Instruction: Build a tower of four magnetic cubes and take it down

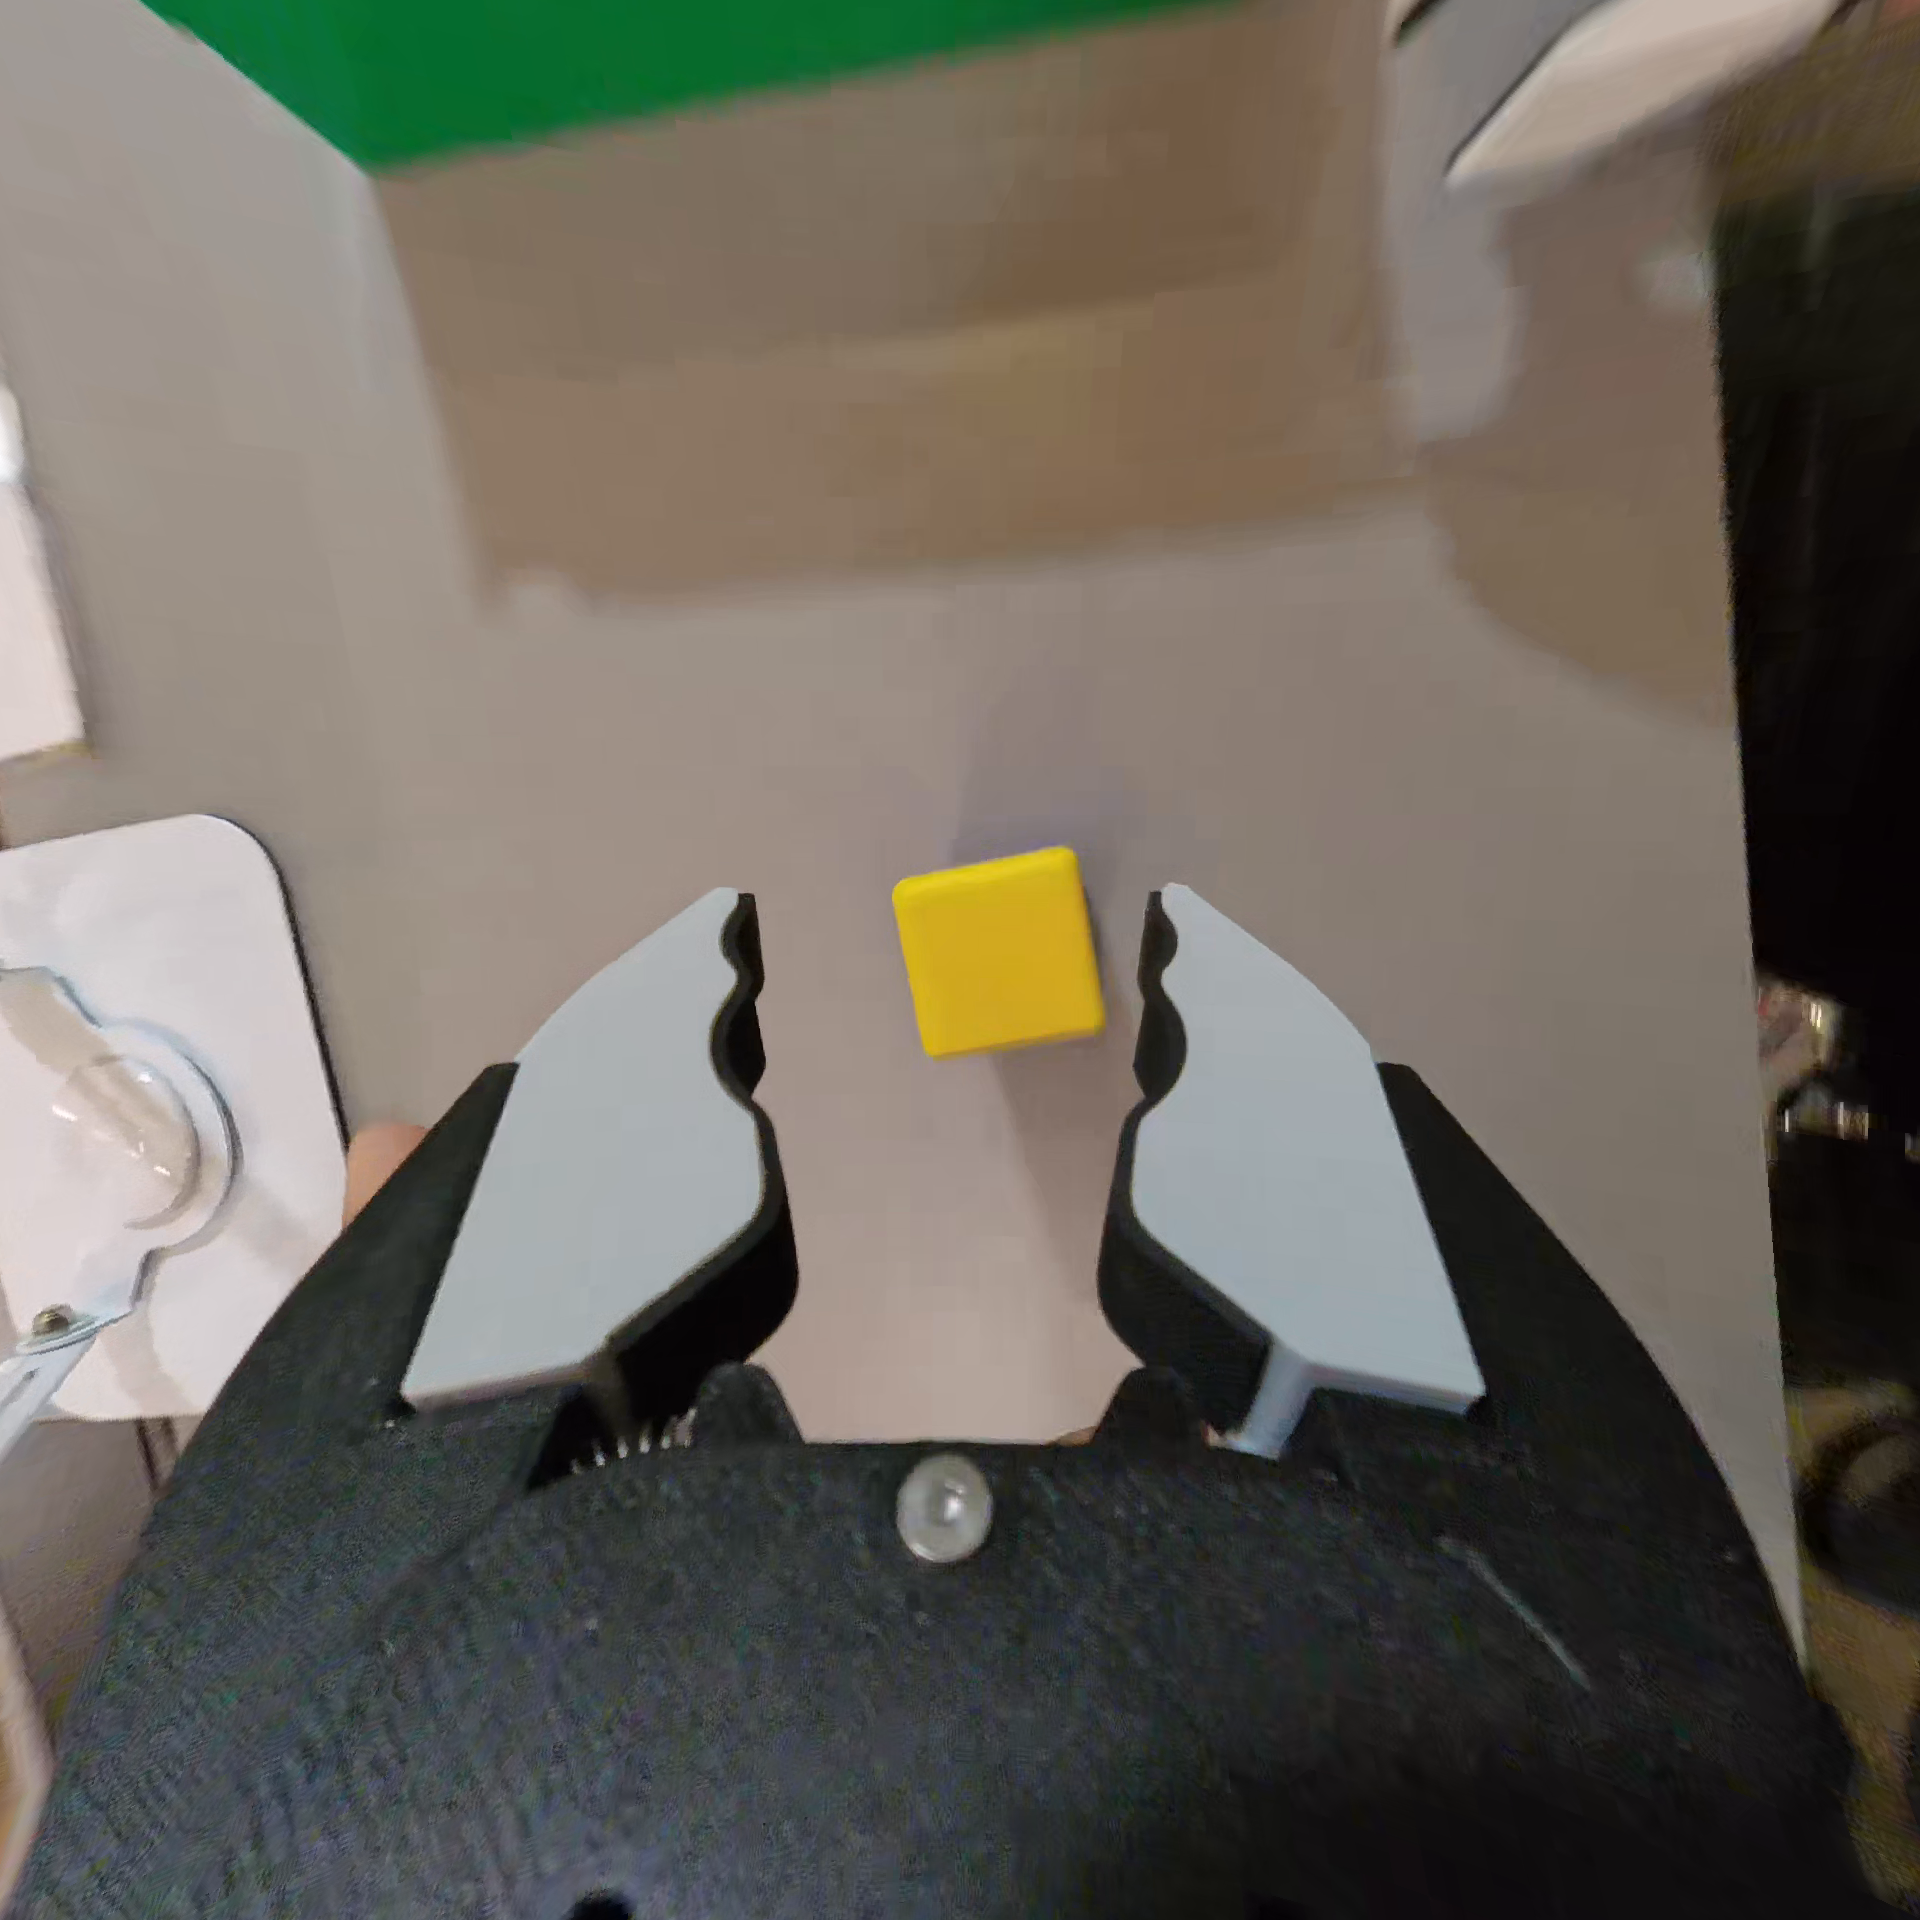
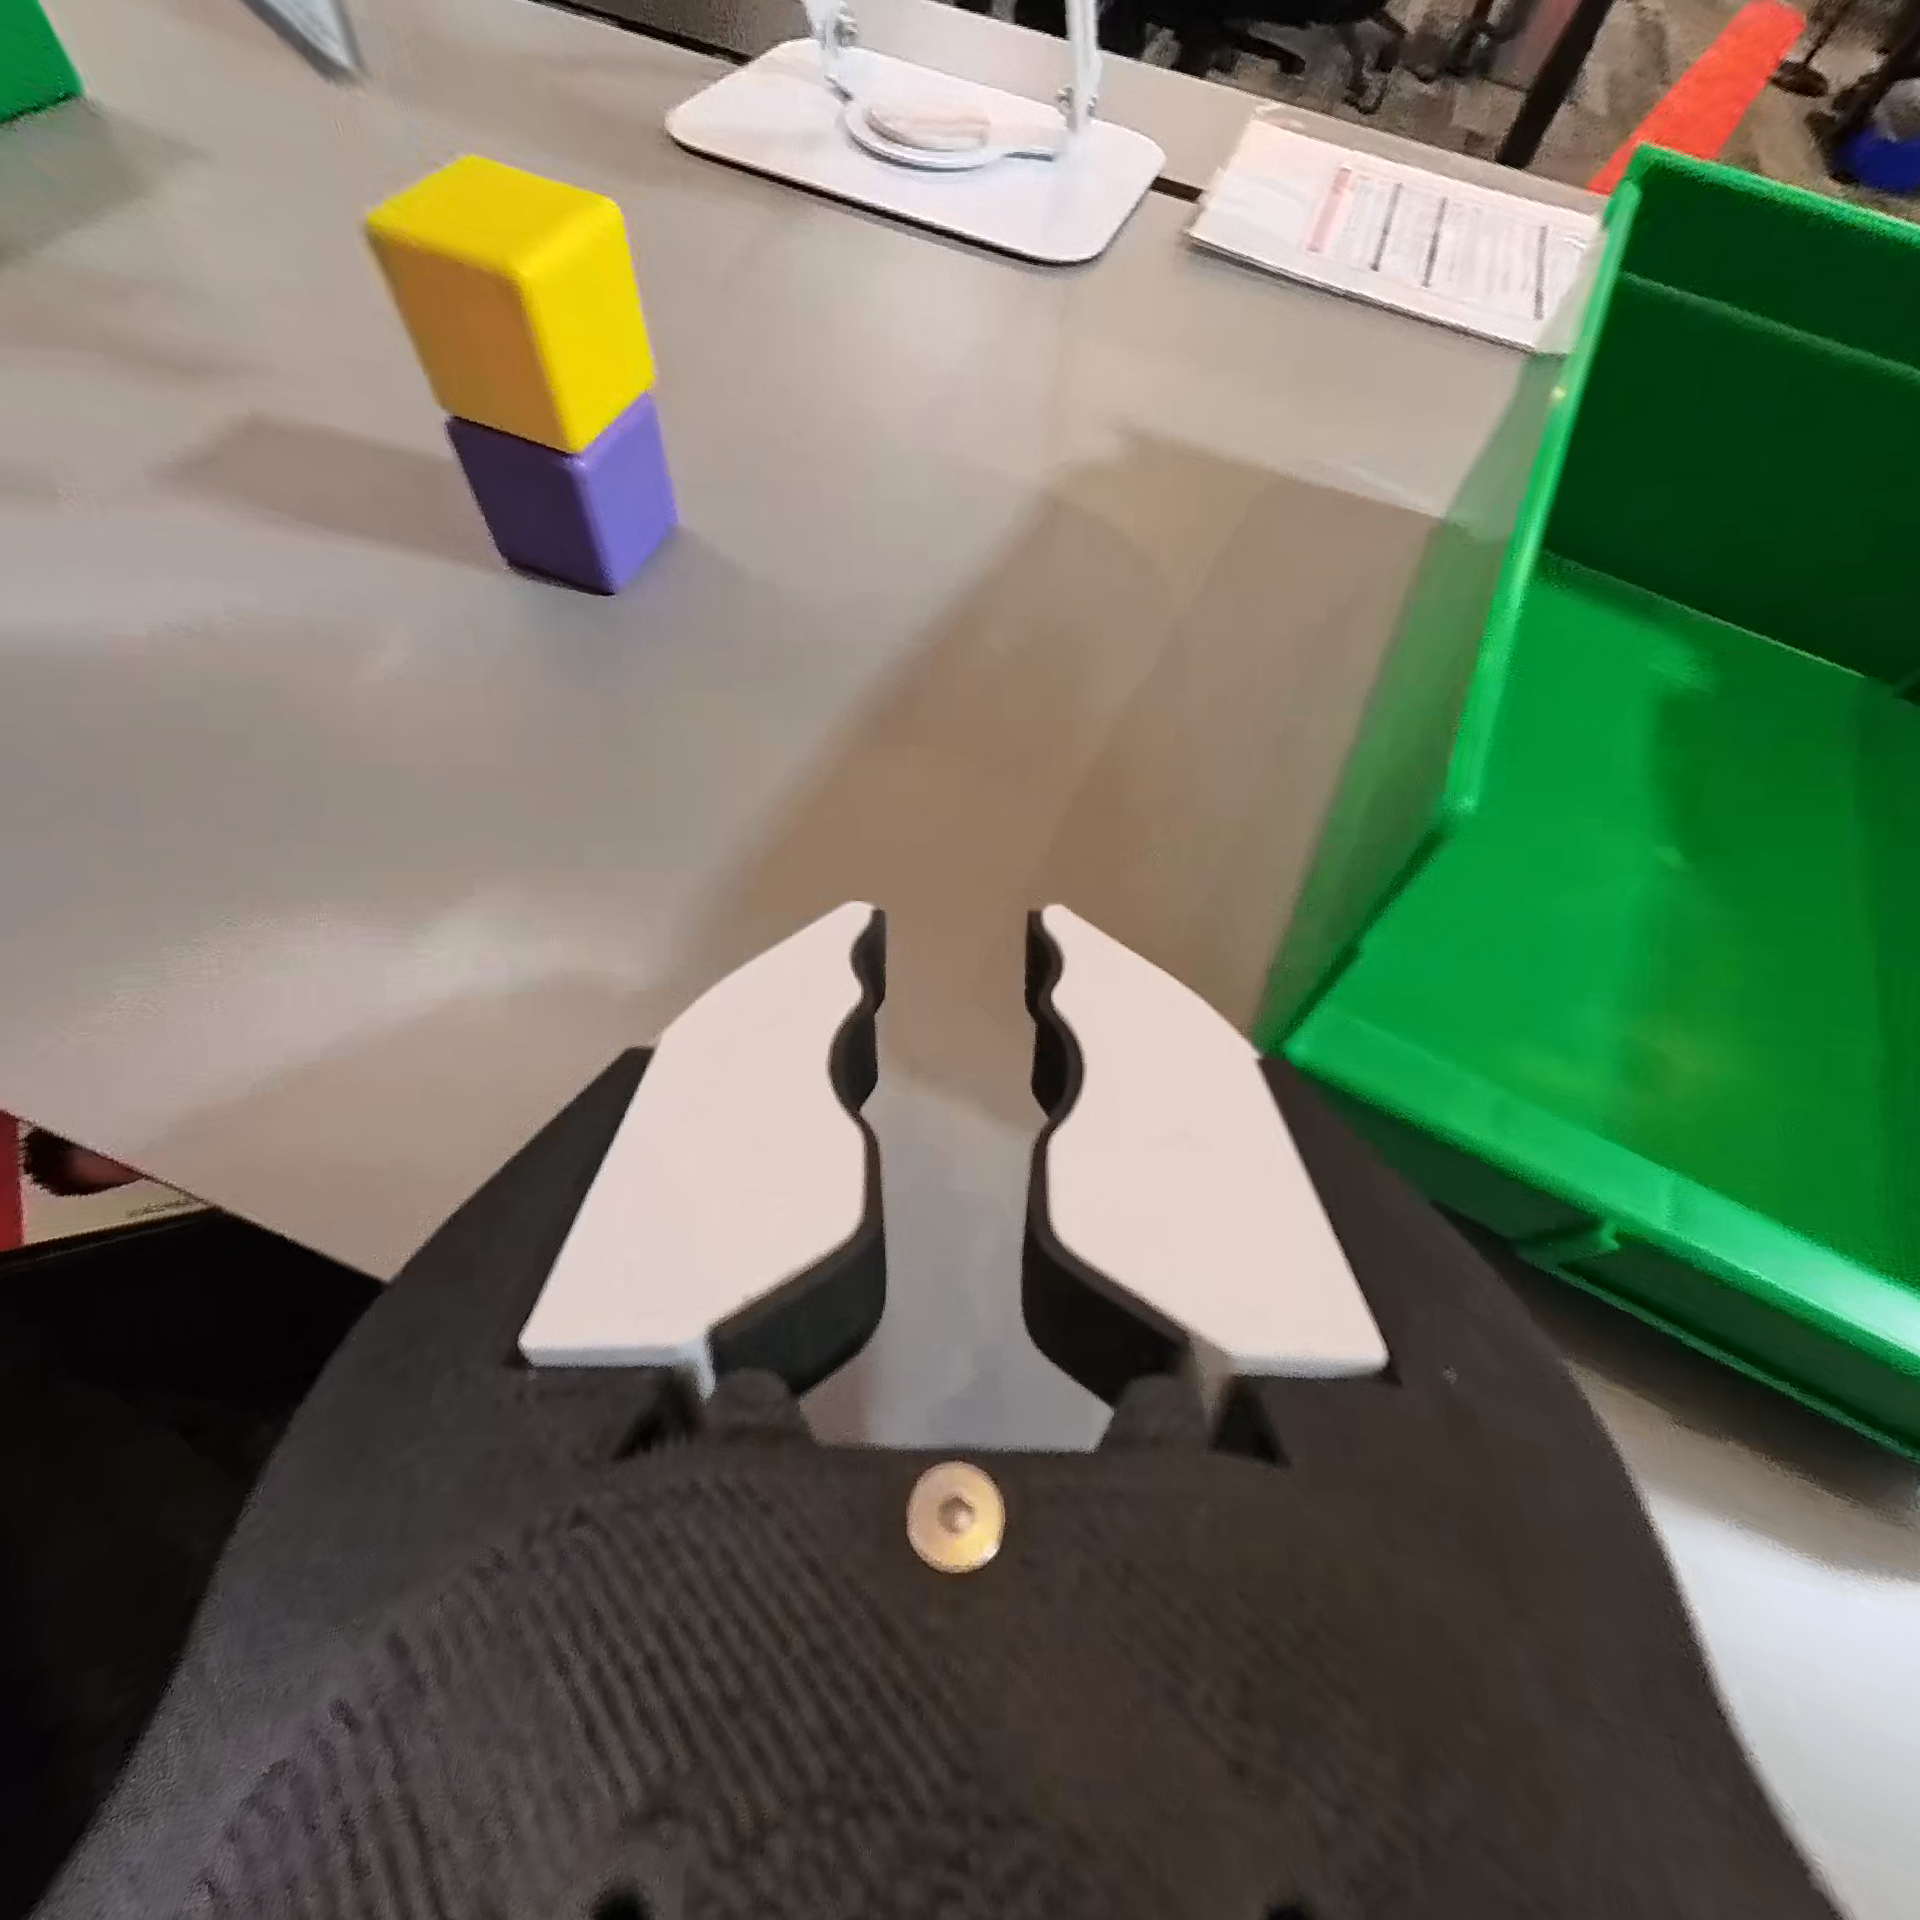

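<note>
A yellow cube (image 2: 514,296) sits on a purple cube (image 2: 571,499), making a two-cube stack on the grey table (image 2: 312,831) at the upper left of the right wrist view. My left gripper (image 1: 951,902) is open and looks straight down on the yellow cube's top face (image 1: 995,951), which lies between its fingertips and lower down; the purple cube is hidden under it. My right gripper (image 2: 956,914) is open with a narrow gap and empty, low over the table's near side, to the right of the stack and apart from it.
A green bin (image 2: 1455,727) stands close to the right of my right gripper. A white stand base (image 2: 914,156) and a printed sheet (image 2: 1392,229) lie at the table's far edge. The base also shows in the left wrist view (image 1: 156,1039), as does a green box (image 1: 623,73).
</note>
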The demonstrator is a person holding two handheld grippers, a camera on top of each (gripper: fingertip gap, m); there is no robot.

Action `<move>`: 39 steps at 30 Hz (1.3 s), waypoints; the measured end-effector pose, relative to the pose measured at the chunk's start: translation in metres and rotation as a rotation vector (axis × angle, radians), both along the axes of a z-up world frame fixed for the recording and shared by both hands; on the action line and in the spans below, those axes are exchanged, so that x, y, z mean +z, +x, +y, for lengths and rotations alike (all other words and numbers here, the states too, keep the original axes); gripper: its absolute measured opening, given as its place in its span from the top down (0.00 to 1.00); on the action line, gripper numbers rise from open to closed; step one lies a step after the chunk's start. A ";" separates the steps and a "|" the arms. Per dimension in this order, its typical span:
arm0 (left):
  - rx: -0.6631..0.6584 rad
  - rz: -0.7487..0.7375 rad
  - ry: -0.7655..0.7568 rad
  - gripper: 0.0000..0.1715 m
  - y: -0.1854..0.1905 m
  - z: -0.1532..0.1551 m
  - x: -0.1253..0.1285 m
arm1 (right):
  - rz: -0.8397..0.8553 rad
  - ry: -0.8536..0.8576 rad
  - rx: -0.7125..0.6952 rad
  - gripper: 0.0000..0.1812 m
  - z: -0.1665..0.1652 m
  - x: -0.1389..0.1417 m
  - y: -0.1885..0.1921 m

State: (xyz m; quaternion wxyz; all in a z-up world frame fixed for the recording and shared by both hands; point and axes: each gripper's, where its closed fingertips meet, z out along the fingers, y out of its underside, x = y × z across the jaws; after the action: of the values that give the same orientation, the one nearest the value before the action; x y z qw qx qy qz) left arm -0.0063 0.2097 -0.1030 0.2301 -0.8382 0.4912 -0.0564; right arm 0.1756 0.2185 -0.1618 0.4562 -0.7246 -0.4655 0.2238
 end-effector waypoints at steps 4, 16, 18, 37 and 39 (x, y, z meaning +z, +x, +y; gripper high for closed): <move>0.156 -0.231 0.241 0.59 -0.009 -0.013 0.024 | 0.029 -0.027 -0.067 0.87 0.015 0.002 0.008; 0.637 -0.319 0.572 0.59 -0.096 -0.088 0.083 | -0.043 0.000 -0.242 1.00 0.045 -0.001 0.015; 0.724 -0.344 0.623 0.59 -0.118 -0.099 0.096 | -0.027 0.003 -0.252 0.98 0.048 0.002 0.011; 1.698 -0.244 0.538 0.55 -0.356 -0.247 -0.010 | 0.104 -0.039 0.062 0.88 -0.012 0.018 -0.063; 1.701 -0.254 0.450 0.55 -0.358 -0.237 -0.034 | 0.105 -0.050 0.064 0.88 -0.012 0.017 -0.063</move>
State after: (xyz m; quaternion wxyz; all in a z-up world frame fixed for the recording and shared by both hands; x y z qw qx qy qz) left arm -0.3640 -0.0270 -0.1366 0.4062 -0.8417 -0.3274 0.1388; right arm 0.1130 0.2067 -0.1449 0.4545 -0.7077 -0.4581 0.2876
